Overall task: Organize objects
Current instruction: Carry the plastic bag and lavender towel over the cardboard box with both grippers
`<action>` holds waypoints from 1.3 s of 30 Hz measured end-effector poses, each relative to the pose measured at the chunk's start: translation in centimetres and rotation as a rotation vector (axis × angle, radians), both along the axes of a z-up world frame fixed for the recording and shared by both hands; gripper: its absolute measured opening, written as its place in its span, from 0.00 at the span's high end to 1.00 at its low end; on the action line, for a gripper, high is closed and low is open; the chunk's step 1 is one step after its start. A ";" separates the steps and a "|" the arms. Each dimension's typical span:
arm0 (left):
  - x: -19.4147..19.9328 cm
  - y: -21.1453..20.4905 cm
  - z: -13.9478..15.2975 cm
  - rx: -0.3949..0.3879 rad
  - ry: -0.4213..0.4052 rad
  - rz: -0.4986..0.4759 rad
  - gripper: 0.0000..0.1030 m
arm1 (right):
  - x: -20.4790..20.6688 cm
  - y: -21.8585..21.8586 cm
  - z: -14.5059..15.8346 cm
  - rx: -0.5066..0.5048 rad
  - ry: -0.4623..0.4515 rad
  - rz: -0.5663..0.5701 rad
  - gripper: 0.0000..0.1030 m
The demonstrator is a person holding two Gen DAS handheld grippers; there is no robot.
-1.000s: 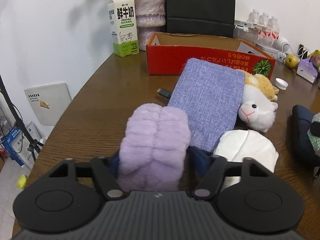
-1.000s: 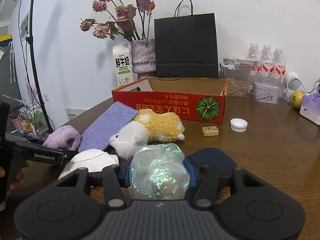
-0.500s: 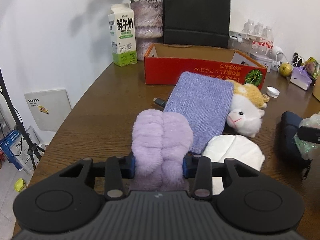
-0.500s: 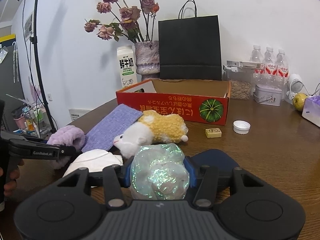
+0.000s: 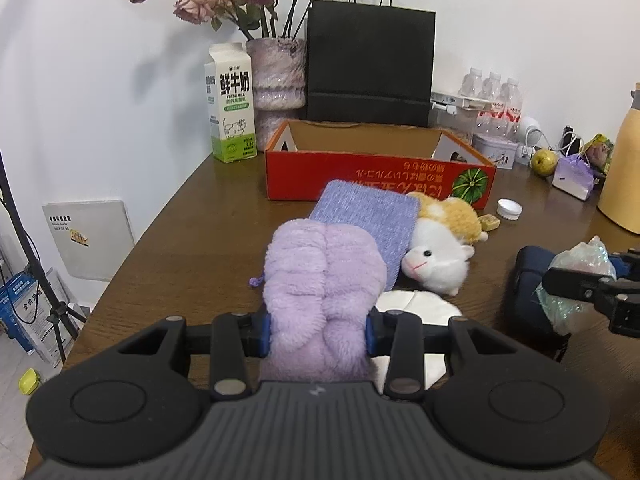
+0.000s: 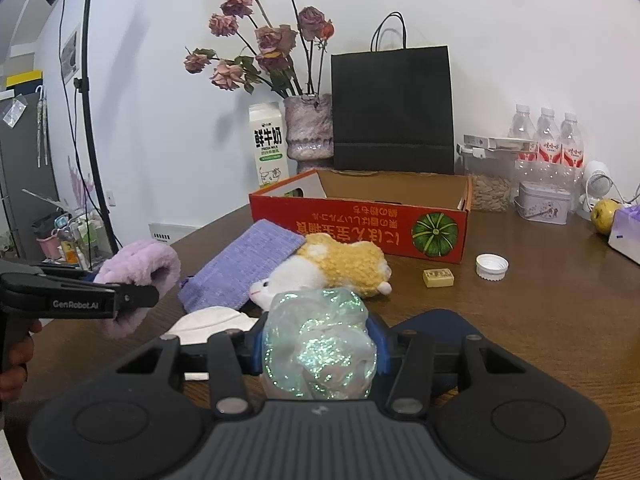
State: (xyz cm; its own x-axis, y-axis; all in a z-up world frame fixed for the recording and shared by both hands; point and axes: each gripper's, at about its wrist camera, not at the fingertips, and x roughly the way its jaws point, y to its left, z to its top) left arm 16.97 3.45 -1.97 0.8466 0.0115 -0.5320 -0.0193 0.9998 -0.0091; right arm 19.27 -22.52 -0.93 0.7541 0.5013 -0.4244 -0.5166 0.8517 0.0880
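The left tongs (image 5: 316,330) squeeze a fluffy purple cloth (image 5: 322,280) above the bench (image 5: 192,240). The right tongs (image 6: 318,346) squeeze a shiny ball (image 6: 320,344) — both lifted, near the toy cat (image 6: 332,266). The red box (image 5: 376,172) sits far back, open.

Milk carton (image 5: 231,114) upright at table's (image 6: 560,320) far left, beside vase (image 6: 309,127) of dried roses (image 6: 264,46). Black paper bag (image 6: 392,112) behind. Water bottles (image 6: 548,136), apple (image 6: 605,216) far right.
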 end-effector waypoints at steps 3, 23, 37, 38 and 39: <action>-0.2 -0.4 0.5 0.000 -0.013 -0.004 0.61 | -0.1 0.0 0.4 0.002 -0.010 0.002 0.55; 3.4 -4.0 4.3 -0.002 -0.121 -0.030 0.61 | 3.2 1.7 3.8 0.015 -0.084 -0.005 0.56; 9.2 -4.9 6.0 0.010 -0.171 -0.009 0.61 | 8.4 3.0 5.6 0.023 -0.125 -0.045 0.56; 9.7 -4.9 6.1 0.010 -0.171 -0.007 0.61 | 8.8 3.1 5.7 0.023 -0.125 -0.045 0.56; 10.1 -4.9 6.1 0.008 -0.171 -0.007 0.61 | 9.2 3.3 5.7 0.023 -0.125 -0.046 0.56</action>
